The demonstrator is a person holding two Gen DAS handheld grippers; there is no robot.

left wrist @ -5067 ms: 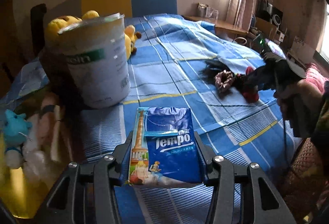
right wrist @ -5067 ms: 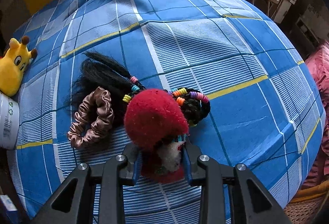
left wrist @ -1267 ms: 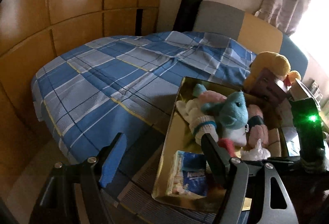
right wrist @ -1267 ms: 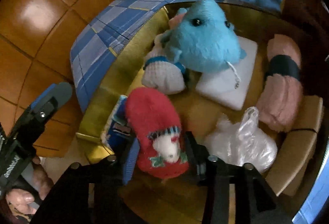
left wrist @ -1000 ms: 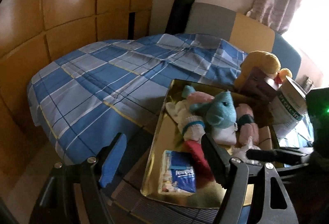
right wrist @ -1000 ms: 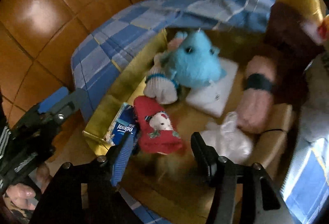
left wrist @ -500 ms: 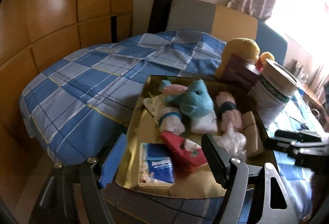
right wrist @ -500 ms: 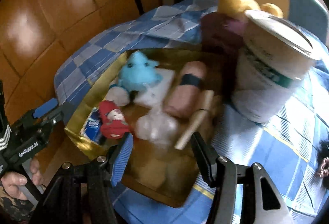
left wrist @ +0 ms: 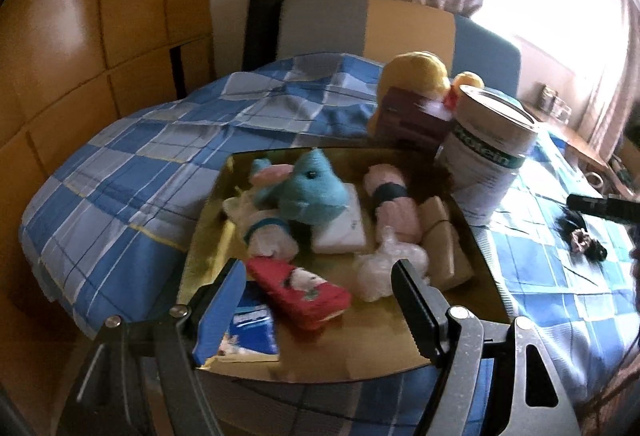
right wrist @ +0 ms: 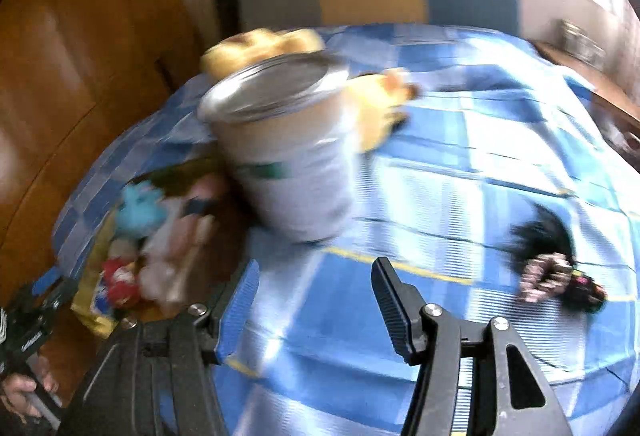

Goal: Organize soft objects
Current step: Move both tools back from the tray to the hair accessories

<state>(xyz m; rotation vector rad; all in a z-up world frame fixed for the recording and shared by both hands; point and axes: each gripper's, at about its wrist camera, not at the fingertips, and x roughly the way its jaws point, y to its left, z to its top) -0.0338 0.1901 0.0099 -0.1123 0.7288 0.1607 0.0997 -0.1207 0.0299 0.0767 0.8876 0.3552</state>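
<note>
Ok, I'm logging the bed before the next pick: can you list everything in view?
shallow gold tray: one, gold, on the bed's near left
blue plush toy: one, in the tray
red knitted sock: one, tray front
blue tissue pack: one, tray's near corner
pink rolled cloth: one, dark band, in the tray
clear plastic bag: one, in the tray
white protein tin: one, right of the tray
yellow plush toy: one, behind the tin
hair ties and black hairpiece: a pile, on the blue checked bedspread
left gripper: open, empty
right gripper: open, empty
</note>
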